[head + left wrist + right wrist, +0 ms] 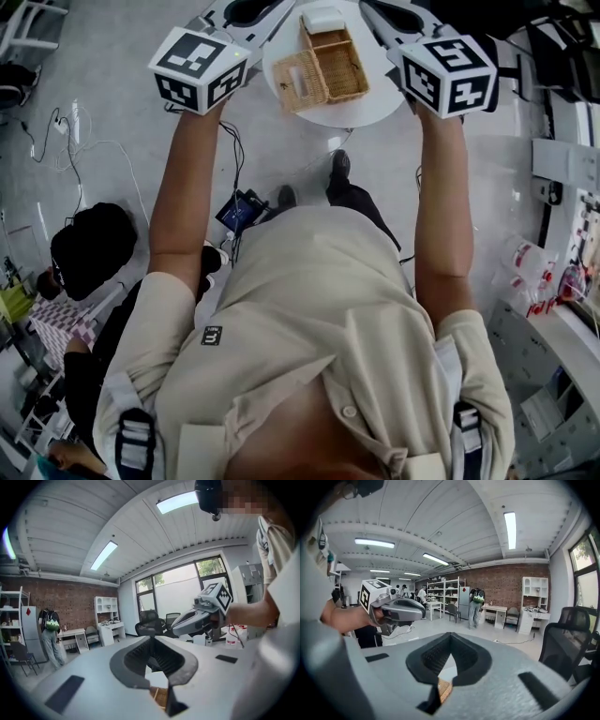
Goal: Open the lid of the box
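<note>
Wicker box (pixel 339 66), lid (pixel 293 82) open, left gripper (pixel 151 638) and right gripper (pixel 450 636) closed, empty

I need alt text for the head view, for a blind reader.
Seen from above, a wicker box stands open on a round white table, its lid folded out to the left. The left gripper and right gripper flank it, both shut.

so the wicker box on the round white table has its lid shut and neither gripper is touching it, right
Not quite: the lid is open. The head view shows it swung out beside the wicker box, with the box's inside exposed. The rest holds: the box sits on the round white table, and neither the left gripper nor the right gripper touches it.
</note>
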A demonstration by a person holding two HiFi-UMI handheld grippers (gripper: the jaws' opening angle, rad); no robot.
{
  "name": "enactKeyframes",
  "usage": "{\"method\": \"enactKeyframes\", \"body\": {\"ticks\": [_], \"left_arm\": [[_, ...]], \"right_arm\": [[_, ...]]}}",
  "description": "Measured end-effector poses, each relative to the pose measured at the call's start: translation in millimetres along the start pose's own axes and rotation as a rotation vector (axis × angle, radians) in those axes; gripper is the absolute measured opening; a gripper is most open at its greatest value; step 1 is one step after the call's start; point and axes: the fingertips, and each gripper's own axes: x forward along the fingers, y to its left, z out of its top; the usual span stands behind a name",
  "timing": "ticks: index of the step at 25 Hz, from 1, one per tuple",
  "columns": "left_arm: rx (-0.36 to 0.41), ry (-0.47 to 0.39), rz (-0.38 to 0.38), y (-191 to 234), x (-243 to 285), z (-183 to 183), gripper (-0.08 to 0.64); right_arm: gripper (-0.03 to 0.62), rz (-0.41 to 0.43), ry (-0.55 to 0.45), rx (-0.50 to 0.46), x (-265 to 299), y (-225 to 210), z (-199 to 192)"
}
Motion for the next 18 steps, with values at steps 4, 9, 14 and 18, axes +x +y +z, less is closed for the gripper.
{"method": "enactKeyframes", "body": {"ticks": [4, 9, 14, 18], "left_arm": [[0.083, -0.051, 0.027, -3, -10, 28, 0.018], [0.174, -0.098, 0.059, -8, -23, 55, 0.018], [0.242, -0.134, 0.101, -15, -38, 81, 0.018], [0.334, -0.137, 0.124, -20, -50, 90, 0.018]], "right_arm": [[-0.008, -0.041, -0.032, -0.076, -16, 2, 28], [-0.008, -0.093, -0.073, -0.156, -36, 6, 59], [-0.009, -0.138, -0.109, -0.208, -56, 11, 81], [-0.011, -0.159, -0.11, -0.245, -66, 18, 88]]}}
